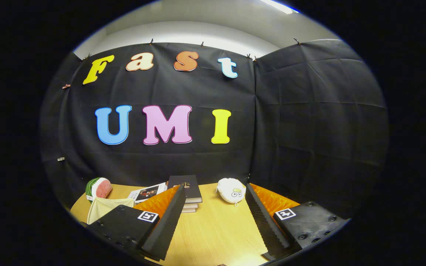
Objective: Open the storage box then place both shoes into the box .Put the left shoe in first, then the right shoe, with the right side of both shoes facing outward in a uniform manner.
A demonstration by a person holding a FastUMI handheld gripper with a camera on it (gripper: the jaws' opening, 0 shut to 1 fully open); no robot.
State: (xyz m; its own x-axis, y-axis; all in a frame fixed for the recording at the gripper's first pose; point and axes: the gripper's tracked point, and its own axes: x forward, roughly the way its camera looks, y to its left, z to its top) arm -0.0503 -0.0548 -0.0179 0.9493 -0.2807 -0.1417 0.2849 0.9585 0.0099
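You're in a staged recording booth, not a home: black cloth [205, 92] clipped up as walls, a pale ceiling with a strip light [277, 6] above. At the far edge of the wooden table [213, 229] sit props: stacked books [188, 192], a watermelon toy [98, 188], a white plush [231, 190].

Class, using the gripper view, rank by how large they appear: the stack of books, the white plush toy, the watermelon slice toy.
1. stack of books, largest.
2. white plush toy and watermelon slice toy look about alike, so they stay unranked.

The gripper has its jaws open, holding nothing, the books and plush beyond them on the wooden table.
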